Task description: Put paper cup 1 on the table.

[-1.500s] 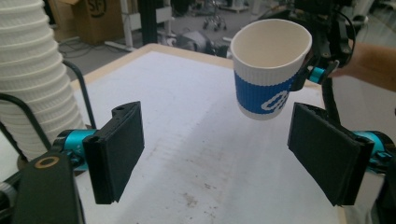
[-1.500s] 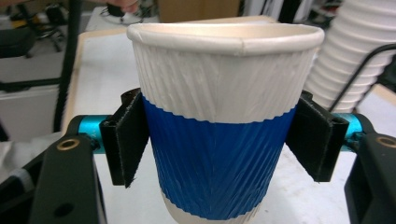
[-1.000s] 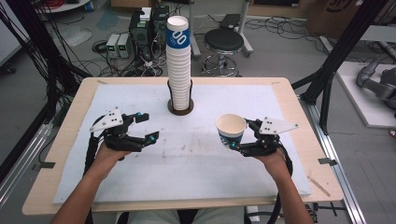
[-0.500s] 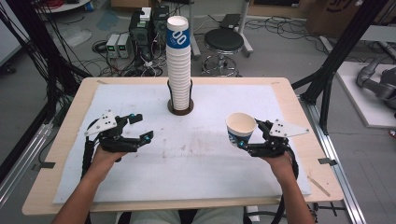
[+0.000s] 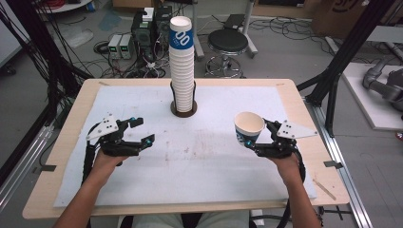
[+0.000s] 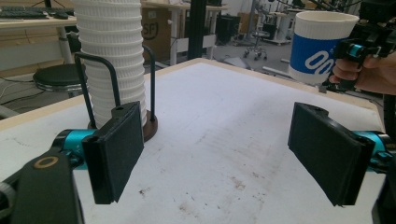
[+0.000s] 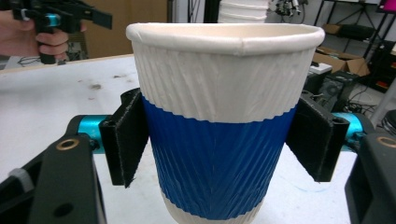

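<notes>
The right gripper (image 5: 254, 141) holds a paper cup (image 5: 248, 128) above the right half of the bench (image 5: 304, 109), its fingers (image 7: 128, 140) pressed against the blue band on either side. The cup is upright, mouth up, white at the ruffled rim and blue below; in the high view it seems to hang clear of the white mat (image 5: 204, 152), though whether its base touches the mat is hard to tell from that angle. The left gripper (image 5: 140, 132) hangs over the left half of the bench with its fingers (image 6: 116, 154) spread wide and nothing between them. It points toward the cup, well apart from it. At the far middle of the bench stands a tall stack of cups (image 5: 182, 66) in a dark wire holder (image 5: 183, 110) on a round base, the top cup bearing the same blue band. The stack lies between the two hands and farther back than both.
</notes>
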{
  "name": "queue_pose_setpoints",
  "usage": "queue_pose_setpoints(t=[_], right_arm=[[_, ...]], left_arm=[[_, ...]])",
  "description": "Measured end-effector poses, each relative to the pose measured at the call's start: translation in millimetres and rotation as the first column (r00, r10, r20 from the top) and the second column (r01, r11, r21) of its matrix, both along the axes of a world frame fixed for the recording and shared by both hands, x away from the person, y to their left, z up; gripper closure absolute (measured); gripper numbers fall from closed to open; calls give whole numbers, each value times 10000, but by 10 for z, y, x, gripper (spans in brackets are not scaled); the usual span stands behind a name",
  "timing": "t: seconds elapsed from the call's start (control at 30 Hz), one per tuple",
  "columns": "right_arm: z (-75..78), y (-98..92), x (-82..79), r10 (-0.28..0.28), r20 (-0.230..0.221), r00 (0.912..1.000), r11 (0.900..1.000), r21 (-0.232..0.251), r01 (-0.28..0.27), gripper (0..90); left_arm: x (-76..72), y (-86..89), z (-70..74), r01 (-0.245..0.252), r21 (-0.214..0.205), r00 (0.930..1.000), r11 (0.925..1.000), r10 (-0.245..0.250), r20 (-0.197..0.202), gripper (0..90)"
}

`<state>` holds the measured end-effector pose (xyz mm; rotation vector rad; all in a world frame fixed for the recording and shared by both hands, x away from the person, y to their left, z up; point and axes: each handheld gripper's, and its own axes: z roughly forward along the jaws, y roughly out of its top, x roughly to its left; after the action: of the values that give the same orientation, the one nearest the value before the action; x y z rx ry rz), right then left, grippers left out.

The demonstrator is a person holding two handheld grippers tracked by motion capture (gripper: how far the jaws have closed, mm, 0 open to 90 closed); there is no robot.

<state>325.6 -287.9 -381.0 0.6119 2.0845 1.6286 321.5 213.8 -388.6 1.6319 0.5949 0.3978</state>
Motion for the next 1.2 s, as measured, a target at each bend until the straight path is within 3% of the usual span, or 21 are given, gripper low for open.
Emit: queue_pose_setpoints(t=[0.2,0.3,0.53,0.63,0.8,1.07,1.2], right_arm=[[-44,-19,123,-511,79,9987,9987,91,510,275],[-91,-35,217,-907,-143,9958,9958,143,909,275],[-206,-61,392,-2048,-390,9780,9787,46,2051,274],[-244,-68,441,-2322,-374,9719,9726,-24,2323,274],[-324,-87,523,-2722,-737,9594,9622,-329,2705,274],[-502,-59,683,-2996,-1675,9393,9527,-1051,2851,274],[-562,-31,715,-2897,-1991,9362,9546,-1306,2677,274]], left_arm=[[-6,19,-39,-10,-48,10000,10000,10,-42,184],[-4,32,-69,-68,-93,10000,9999,68,-37,184],[-29,49,-148,-117,-6,9998,9999,116,-190,184],[-32,58,-166,-156,-9,9996,9999,156,-229,184],[-29,53,-178,-140,29,9995,9999,141,-269,184],[-23,24,-194,-133,123,9994,9998,137,-313,185],[-21,21,-204,-100,137,9993,9999,104,-349,185]])
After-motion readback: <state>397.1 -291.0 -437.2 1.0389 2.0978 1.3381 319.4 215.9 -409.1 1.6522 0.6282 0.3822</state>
